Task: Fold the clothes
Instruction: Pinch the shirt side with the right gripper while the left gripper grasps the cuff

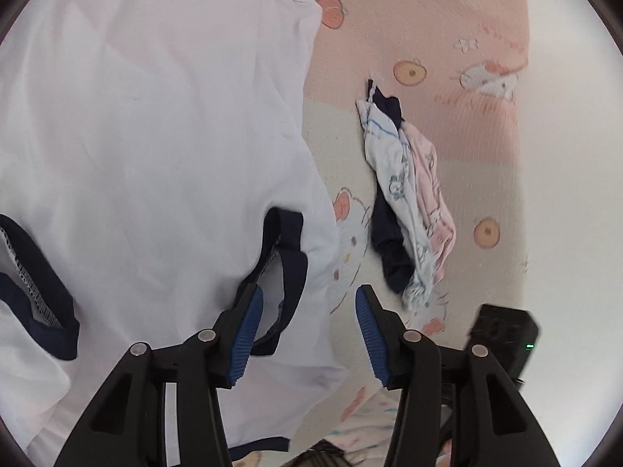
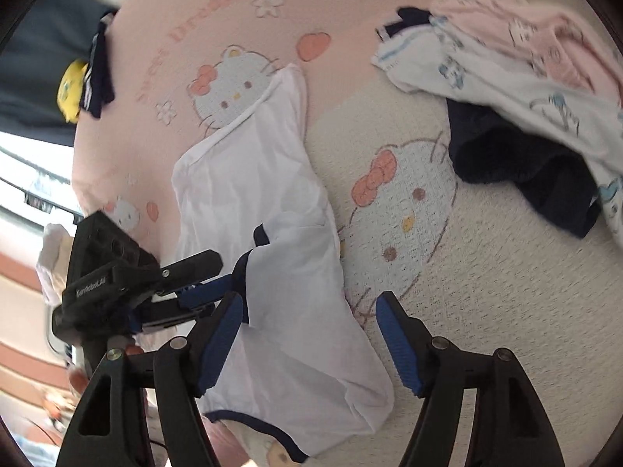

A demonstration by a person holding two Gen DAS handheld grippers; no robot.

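Left wrist view, going left to right: white shirt (image 1: 155, 136) with navy trim is lying flat on the mat (image 1: 447, 19), filling the left and middle of the view, navy-edged sleeve openings showing at far left and near centre. Left gripper (image 1: 309, 332) is hovering over the shirt's right edge, jaws standing apart with nothing between the blue pads (image 1: 245, 338); left pad is sitting over the navy sleeve cuff (image 1: 288, 257), right pad over bare mat. Right of the shirt, well apart, a pile of clothes (image 1: 409, 202) is lying on the mat: navy piece underneath, white printed piece and pink piece on top. At lower right the black body of the right gripper (image 1: 502, 334) is poking in, green light on it.

Right wrist view, left to right: dark and yellow items (image 2: 85, 78) are sitting at the mat's far left edge. Left gripper (image 2: 202, 292) is reaching in from the left, its tips at the shirt's navy cuff (image 2: 253, 257); cannot tell from here if they are touching it. Shirt (image 2: 257, 194) is lying folded lengthwise into a narrow strip across the cat-print mat (image 2: 467, 311). Right gripper (image 2: 307, 334) is hanging above the shirt's near end, jaws spread wide, gripping nothing. Clothes pile (image 2: 525, 97) is lying at upper right, apart from the shirt
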